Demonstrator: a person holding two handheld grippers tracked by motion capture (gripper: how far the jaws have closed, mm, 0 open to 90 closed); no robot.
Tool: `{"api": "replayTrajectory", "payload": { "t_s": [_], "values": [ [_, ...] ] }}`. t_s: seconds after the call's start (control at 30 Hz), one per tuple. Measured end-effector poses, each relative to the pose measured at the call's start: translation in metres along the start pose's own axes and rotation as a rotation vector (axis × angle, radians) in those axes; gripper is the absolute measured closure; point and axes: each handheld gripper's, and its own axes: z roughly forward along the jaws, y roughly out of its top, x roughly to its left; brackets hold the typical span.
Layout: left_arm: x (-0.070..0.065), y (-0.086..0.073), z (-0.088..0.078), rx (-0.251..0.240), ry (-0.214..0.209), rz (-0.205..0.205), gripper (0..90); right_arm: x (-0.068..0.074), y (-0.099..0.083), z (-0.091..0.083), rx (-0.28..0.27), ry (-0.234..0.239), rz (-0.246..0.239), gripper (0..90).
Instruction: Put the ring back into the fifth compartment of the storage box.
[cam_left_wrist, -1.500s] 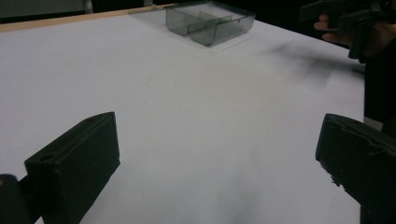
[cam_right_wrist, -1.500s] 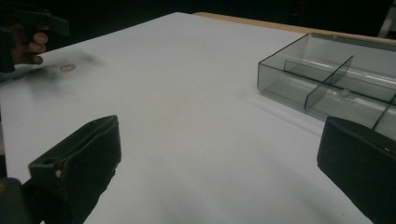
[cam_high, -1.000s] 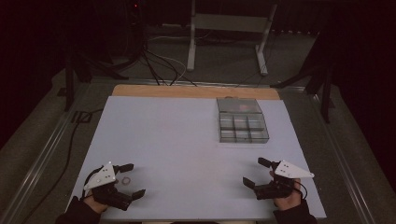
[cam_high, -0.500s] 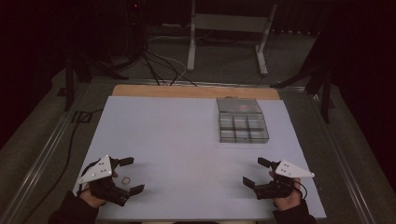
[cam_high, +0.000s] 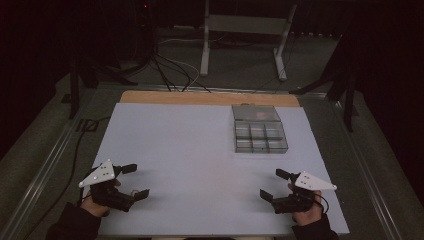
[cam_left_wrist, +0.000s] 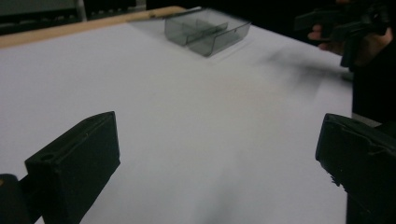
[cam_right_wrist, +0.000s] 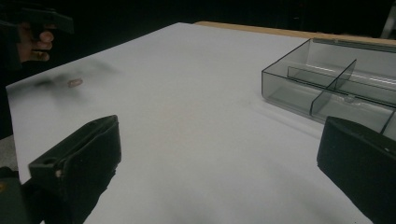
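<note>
Table (cam_high: 200, 150) — white-topped, wooden far edge — amid dark, perhaps cabled floor (cam_high: 165, 75).

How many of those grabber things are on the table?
2. The left hand-held gripper is at the table's near left corner, the right hand-held gripper at the near right. Both are open and empty, each held in a hand.

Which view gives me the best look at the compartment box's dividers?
The right gripper view: the clear compartment box sits near, its dividers sharp. The high view shows the whole box from above as a grid, but small. The left gripper view shows it far off and blurred.
</note>
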Motion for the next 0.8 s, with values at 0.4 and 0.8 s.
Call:
{"api": "replayTrajectory", "payload": {
  "t_s": [0.4, 0.8],
  "values": [
    [0.014, -0.012, 0.000, 0.054, 0.059, -0.050, 1.4, 0.000, 0.000, 0.000, 0.004, -0.001, -0.003, 0.0],
    [0.022, -0.020, -0.001, 0.188, 0.119, -0.120, 8.3, -0.001, 0.000, -0.001, 0.003, -0.001, -0.002, 0.0]
  ]
}}
